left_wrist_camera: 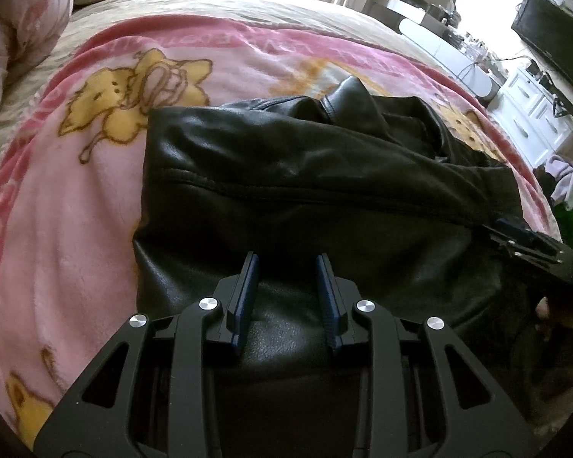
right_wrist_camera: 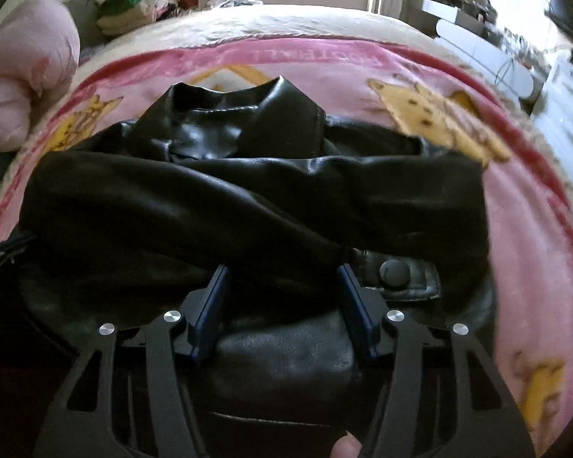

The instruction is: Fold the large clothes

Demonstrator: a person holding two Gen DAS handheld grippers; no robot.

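Note:
A black leather jacket (left_wrist_camera: 286, 175) lies on a pink cartoon-print blanket (left_wrist_camera: 57, 210) on a bed, its sleeves folded across the body and its collar pointing away. My left gripper (left_wrist_camera: 288, 257) is open and empty, just above the jacket's near hem. The right gripper shows at the right edge of the left wrist view (left_wrist_camera: 523, 236). In the right wrist view the jacket (right_wrist_camera: 248, 198) fills the middle, with a snap tab (right_wrist_camera: 395, 273) at its near right. My right gripper (right_wrist_camera: 282, 269) is open over the jacket's lower part, holding nothing.
A pink pillow (right_wrist_camera: 23, 80) lies at the bed's far left. Piled clothes (right_wrist_camera: 133, 4) sit beyond the bed. A white dresser (left_wrist_camera: 531, 114) and a dark screen (left_wrist_camera: 554, 34) stand to the right. The pink blanket (right_wrist_camera: 534, 267) spreads around the jacket.

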